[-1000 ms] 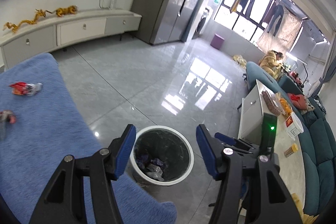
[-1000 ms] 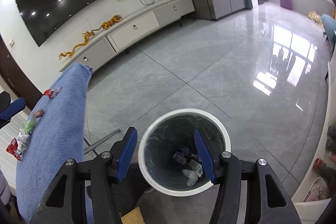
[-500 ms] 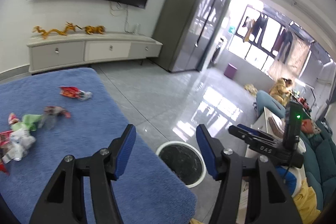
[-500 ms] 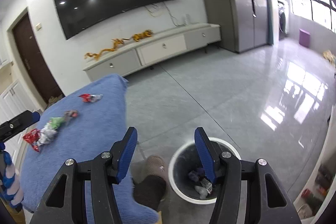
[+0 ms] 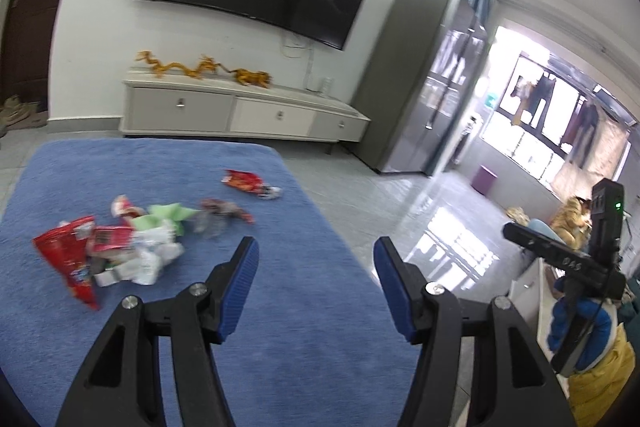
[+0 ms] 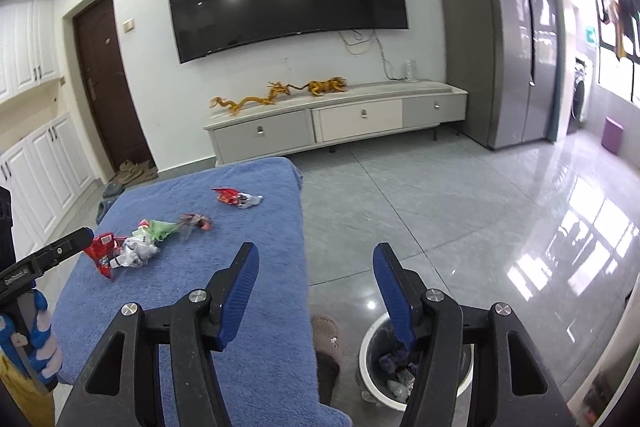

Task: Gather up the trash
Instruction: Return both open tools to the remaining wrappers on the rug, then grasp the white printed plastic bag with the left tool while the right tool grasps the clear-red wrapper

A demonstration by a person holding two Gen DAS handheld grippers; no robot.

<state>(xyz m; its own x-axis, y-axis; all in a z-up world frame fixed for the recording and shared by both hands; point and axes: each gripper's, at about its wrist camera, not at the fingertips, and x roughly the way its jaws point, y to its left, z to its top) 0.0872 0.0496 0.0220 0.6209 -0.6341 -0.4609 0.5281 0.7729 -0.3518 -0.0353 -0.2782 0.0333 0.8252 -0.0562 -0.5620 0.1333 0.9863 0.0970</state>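
A pile of crumpled wrappers (image 5: 120, 251) lies on the blue towel-covered table (image 5: 280, 327), also seen in the right wrist view (image 6: 128, 247). A lone red wrapper (image 5: 244, 182) lies farther back (image 6: 234, 197). A clear wrapper with red ends (image 5: 222, 213) lies between them. My left gripper (image 5: 316, 287) is open and empty above the table. My right gripper (image 6: 314, 293) is open and empty near the table's right edge. The white trash bin (image 6: 372, 359) with trash inside stands on the floor below it.
A slippered foot (image 6: 326, 331) stands between table and bin. A white TV cabinet (image 6: 340, 123) and wall TV are at the back. A grey fridge (image 6: 508, 39) stands at the right. The other gripper's handle shows at the right edge (image 5: 576, 267).
Both grippers have lifted from over the bin and swung back toward the table. The trash pile has come into view. Both stay open.
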